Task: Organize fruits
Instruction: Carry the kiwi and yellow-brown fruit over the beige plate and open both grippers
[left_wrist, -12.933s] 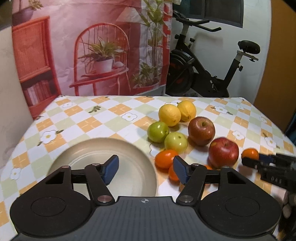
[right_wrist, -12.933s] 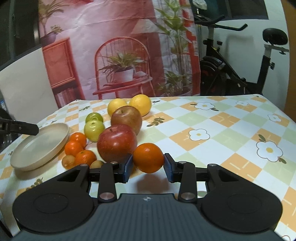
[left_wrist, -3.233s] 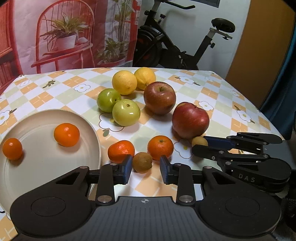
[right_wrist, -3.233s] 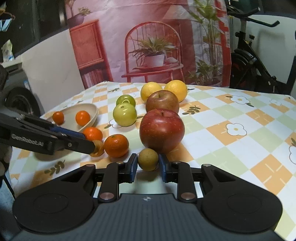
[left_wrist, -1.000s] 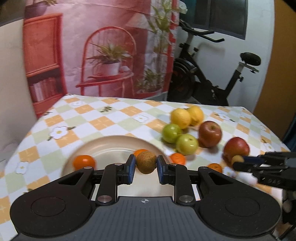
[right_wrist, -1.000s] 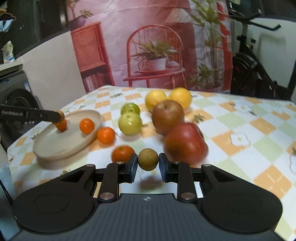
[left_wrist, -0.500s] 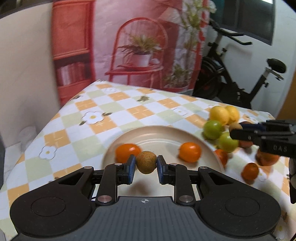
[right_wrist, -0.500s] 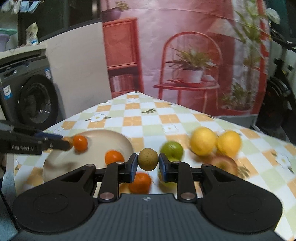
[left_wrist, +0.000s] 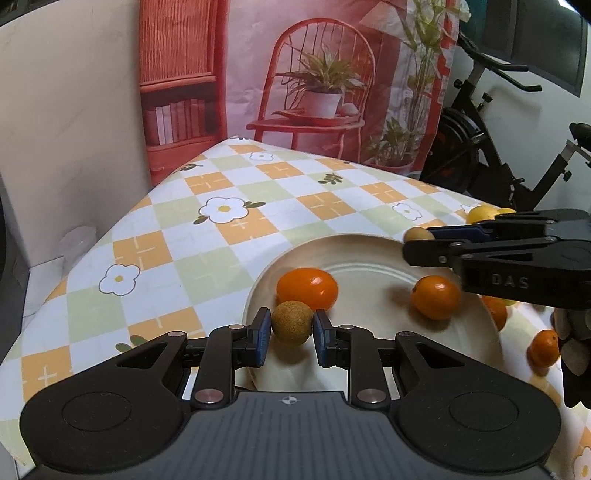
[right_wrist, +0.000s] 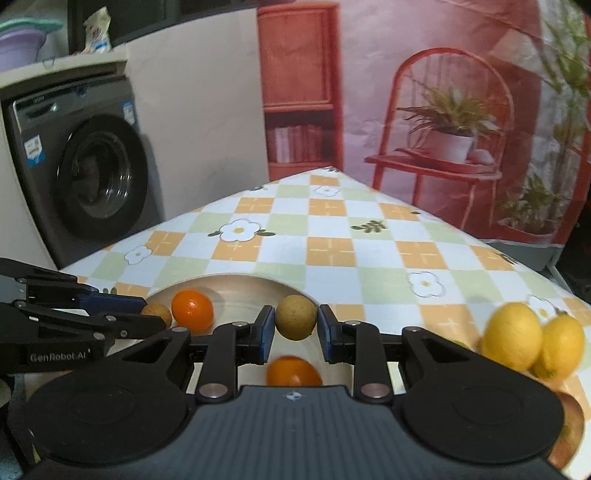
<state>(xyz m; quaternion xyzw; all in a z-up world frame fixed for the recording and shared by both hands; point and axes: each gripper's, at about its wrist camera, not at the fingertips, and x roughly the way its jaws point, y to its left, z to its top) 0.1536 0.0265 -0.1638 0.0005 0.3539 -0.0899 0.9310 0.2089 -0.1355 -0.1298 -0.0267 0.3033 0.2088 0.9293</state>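
My left gripper (left_wrist: 291, 329) is shut on a small brown round fruit (left_wrist: 291, 328) just above the near left rim of the cream plate (left_wrist: 373, 258). Two oranges (left_wrist: 307, 288) (left_wrist: 436, 297) lie on the plate. My right gripper (right_wrist: 296, 325) is shut on a small yellow-brown round fruit (right_wrist: 296, 322) over the plate (right_wrist: 240, 288). It enters the left wrist view from the right (left_wrist: 417, 236), over the plate's far right rim. The left gripper shows at the left of the right wrist view (right_wrist: 155, 314).
Two lemons (right_wrist: 511, 341) lie right of the plate, with part of an apple (right_wrist: 570, 424) nearer. More oranges (left_wrist: 543, 348) lie on the checked tablecloth (left_wrist: 221, 221) right of the plate. A washing machine (right_wrist: 88, 184) stands beyond the table's left edge.
Both grippers have moved left with their small fruits and come lower over the plate. The right gripper now hangs over the plate's far right rim.
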